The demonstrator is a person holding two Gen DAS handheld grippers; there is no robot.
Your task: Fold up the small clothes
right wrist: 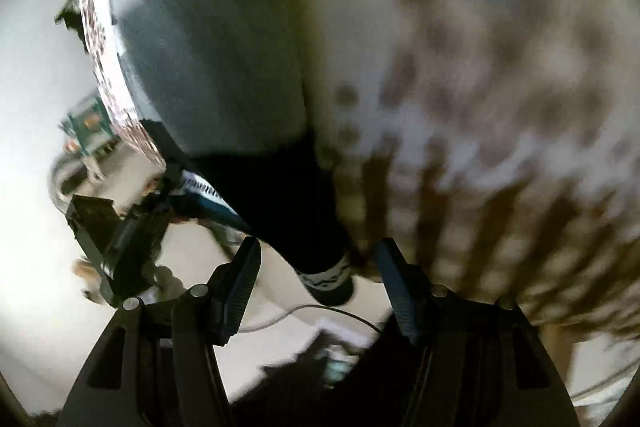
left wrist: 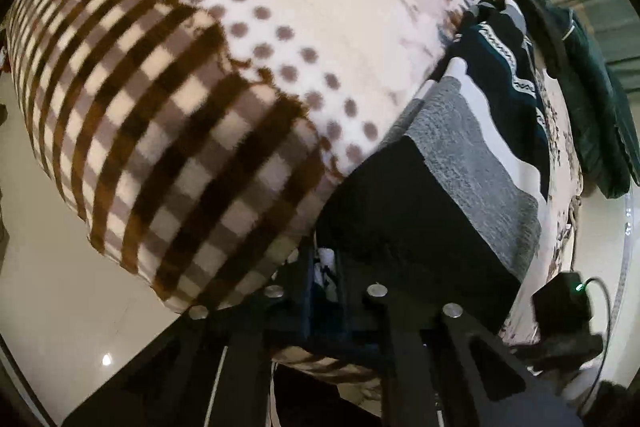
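A small garment (left wrist: 460,163) with black, grey, white and dark teal bands lies on a patterned blanket (left wrist: 248,67). My left gripper (left wrist: 326,275) is shut on the garment's black edge at the blanket's near side. In the blurred right wrist view the same garment (right wrist: 224,59) hangs over the blanket's edge, its black end with a white patterned hem (right wrist: 328,277) dangling between the fingers of my right gripper (right wrist: 316,267). That gripper is open and holds nothing. The left gripper (right wrist: 120,227) shows at the left, holding another part of the garment.
The blanket (right wrist: 480,107) has brown checks and dots and covers a raised surface. A dark green garment (left wrist: 592,99) lies at its far right edge. Pale floor (left wrist: 60,267) lies below, with a cable (right wrist: 320,311) and a green box (right wrist: 88,123) on it.
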